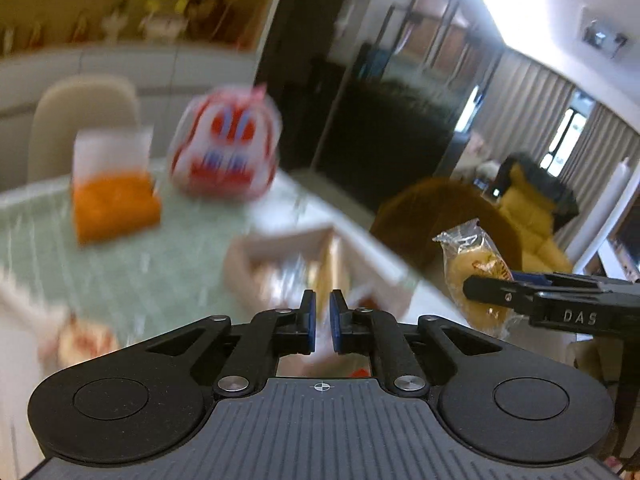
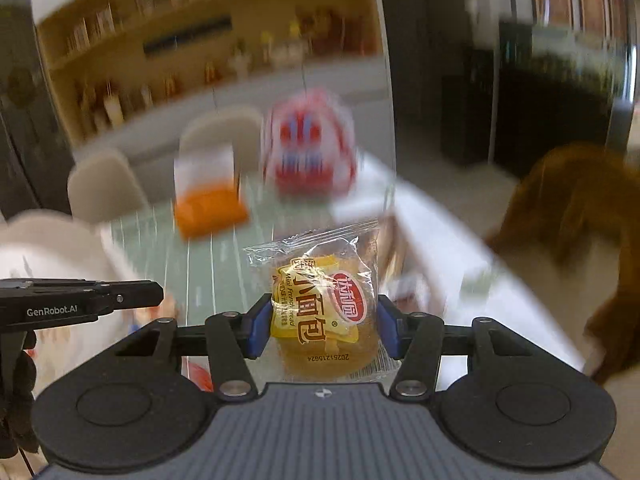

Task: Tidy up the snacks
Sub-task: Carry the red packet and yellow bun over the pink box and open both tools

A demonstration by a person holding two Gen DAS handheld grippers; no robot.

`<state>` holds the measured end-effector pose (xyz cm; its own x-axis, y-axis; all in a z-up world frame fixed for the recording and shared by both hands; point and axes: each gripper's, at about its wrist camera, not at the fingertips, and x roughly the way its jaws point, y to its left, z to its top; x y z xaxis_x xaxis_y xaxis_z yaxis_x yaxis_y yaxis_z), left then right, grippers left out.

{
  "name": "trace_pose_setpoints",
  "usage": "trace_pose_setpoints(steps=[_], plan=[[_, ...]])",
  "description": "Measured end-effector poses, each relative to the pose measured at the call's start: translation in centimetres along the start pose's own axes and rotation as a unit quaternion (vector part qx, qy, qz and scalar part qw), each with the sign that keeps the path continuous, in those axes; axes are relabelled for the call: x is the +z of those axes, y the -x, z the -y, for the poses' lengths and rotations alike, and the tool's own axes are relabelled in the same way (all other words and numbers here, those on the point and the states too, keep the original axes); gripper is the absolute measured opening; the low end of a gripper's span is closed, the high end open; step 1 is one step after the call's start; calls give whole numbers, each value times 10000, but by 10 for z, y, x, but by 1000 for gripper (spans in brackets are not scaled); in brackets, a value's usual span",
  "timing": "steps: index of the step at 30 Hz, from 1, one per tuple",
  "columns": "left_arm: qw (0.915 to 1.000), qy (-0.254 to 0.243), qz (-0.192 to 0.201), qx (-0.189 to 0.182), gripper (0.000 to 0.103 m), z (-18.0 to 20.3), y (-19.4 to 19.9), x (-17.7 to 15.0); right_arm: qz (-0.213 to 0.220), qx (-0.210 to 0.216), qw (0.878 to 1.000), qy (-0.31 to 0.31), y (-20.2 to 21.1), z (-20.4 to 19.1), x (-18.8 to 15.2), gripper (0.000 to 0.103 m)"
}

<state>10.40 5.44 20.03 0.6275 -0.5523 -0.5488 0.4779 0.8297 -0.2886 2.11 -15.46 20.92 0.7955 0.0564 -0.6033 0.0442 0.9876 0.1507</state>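
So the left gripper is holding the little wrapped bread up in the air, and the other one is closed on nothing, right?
Not quite: the sides are swapped. The right gripper is shut on the wrapped bread, as the right wrist view shows. The left gripper is the one with nothing between its nearly closed fingers, as seen in the left wrist view. The bread is indeed held up in the air.

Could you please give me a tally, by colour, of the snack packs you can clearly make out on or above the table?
Clear wrapper with yellow label: 1, the bread pack held in the right gripper.
Orange and white: 1, the box on the table.
Red, white and blue: 1, the bag.
Total: 3. Other packs are too blurred to count.
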Motion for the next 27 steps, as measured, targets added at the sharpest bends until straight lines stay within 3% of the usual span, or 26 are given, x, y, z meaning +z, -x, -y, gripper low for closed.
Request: trace_pose_setpoints(steps=[3,7,12,17,21,23,25,27], plan=[[9999,77,21,64,10,2,-12,21,274,0,9996,-6,2,13,38,53],[9973,324,-587,307,13,-12,-43,0,212,39,9996,160,-14,24,41,53],[9850,706,-1554,241,14,-34,-103,-60,-629,31,9979,-126,-64,43,-9,53],[9814,410,-1871,104,20,-36,-152,-84,-1356,-66,9901,-345,-96,58,-72,53],[9742,166,-2249,56,21,-28,-168,-98,-1616,-236,9860,-334,-104,64,-108,55],[9702,-67,-2422,-29,23,-17,-166,-105,-1640,-410,9852,-282,-105,68,-118,69],[9657,-354,-2564,-185,24,-4,-160,-113,-1593,-543,9854,-271,-103,71,-126,76],[9591,-667,-2730,-344,25,11,-154,-122,-1595,-603,9846,-370,-101,77,-133,77]])
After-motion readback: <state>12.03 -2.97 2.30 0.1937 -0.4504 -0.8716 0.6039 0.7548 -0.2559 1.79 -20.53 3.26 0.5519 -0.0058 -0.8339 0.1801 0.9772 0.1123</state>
